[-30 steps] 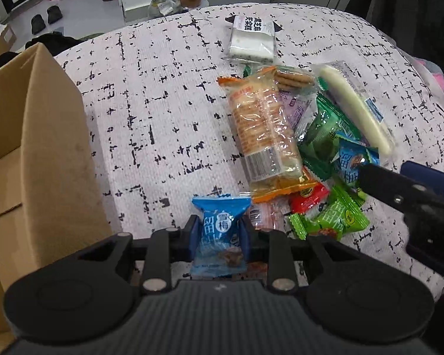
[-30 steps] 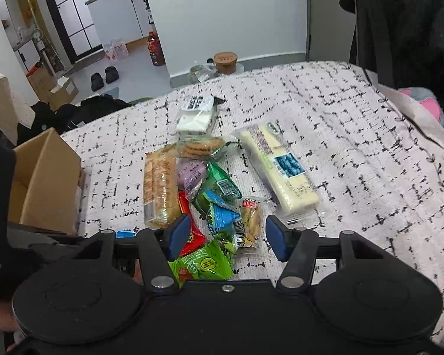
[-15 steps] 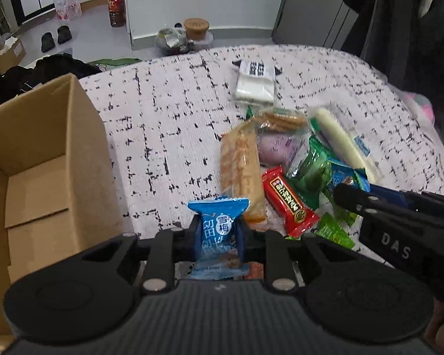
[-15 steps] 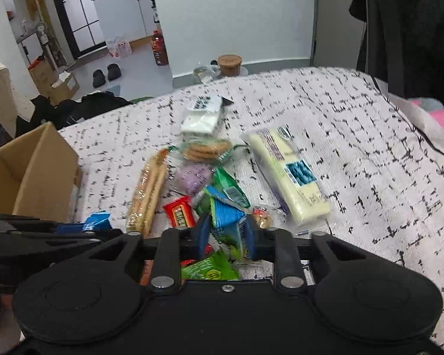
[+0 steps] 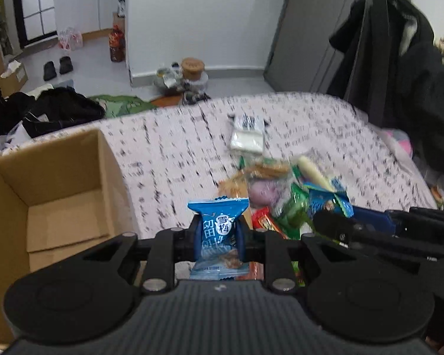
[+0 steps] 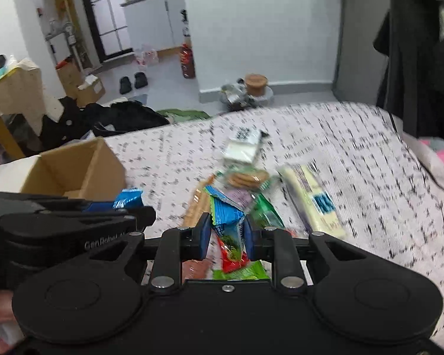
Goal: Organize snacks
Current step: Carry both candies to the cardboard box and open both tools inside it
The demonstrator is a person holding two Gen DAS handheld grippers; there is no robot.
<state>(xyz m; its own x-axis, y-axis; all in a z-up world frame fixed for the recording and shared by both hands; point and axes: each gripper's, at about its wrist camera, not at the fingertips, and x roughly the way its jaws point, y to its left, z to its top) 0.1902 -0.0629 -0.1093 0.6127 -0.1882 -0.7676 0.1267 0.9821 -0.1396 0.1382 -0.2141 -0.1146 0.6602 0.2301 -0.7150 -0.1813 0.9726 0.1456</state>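
My left gripper is shut on a small blue snack packet and holds it upright above the patterned bedspread. An open cardboard box stands just to its left. My right gripper is shut on a blue and green packet, lifted off the snack pile. In the right wrist view the left gripper shows at the left with its blue packet, close to the box. The right gripper enters the left wrist view from the right.
A white packet lies beyond the pile and a long pale-yellow packet to its right. A dark coat hangs at the bed's right. Dark clothes lie on the floor past the far edge.
The right gripper's jaws closed on the blue and green packet and raised it from the pile. The left gripper rose with its blue packet, and the box's inside came into view.
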